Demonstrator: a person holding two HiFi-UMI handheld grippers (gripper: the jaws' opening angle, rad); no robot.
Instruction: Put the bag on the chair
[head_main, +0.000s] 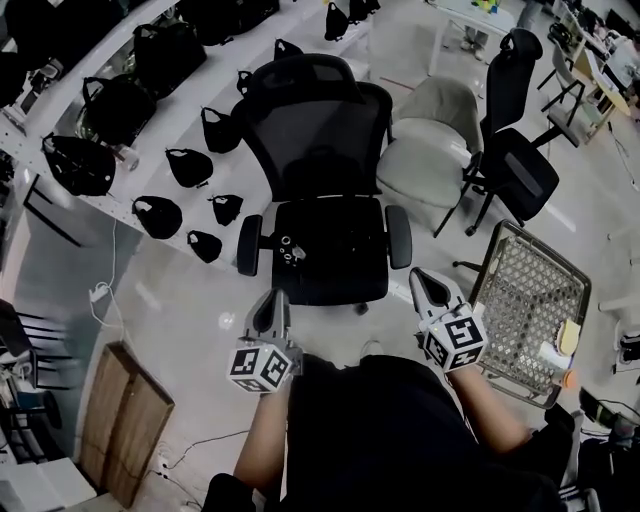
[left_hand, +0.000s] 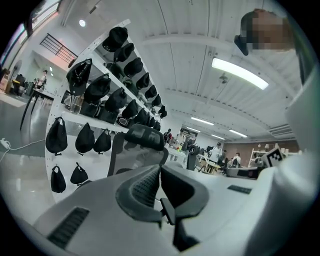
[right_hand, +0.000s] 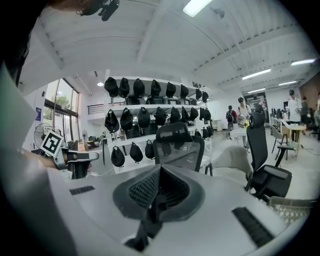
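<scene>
A black mesh office chair (head_main: 322, 150) stands right in front of me, facing me; its seat (head_main: 340, 262) is dark, with a few small pale rings (head_main: 291, 250) near its left side, and I cannot tell whether a bag lies there. Several black bags (head_main: 158, 216) hang on the white rack (head_main: 180, 130) to the left. My left gripper (head_main: 274, 296) and right gripper (head_main: 426, 277) hover just short of the seat's front corners, both shut and empty. The closed left gripper (left_hand: 160, 167) points at the chair (left_hand: 142, 139); the closed right gripper (right_hand: 160, 167) faces the chair (right_hand: 178, 146) too.
A grey chair (head_main: 432, 140) and a second black office chair (head_main: 518, 160) stand to the right. A mesh crate (head_main: 530, 300) sits close to my right gripper. A wooden board (head_main: 120, 420) and a cable (head_main: 100, 295) lie on the floor at the left.
</scene>
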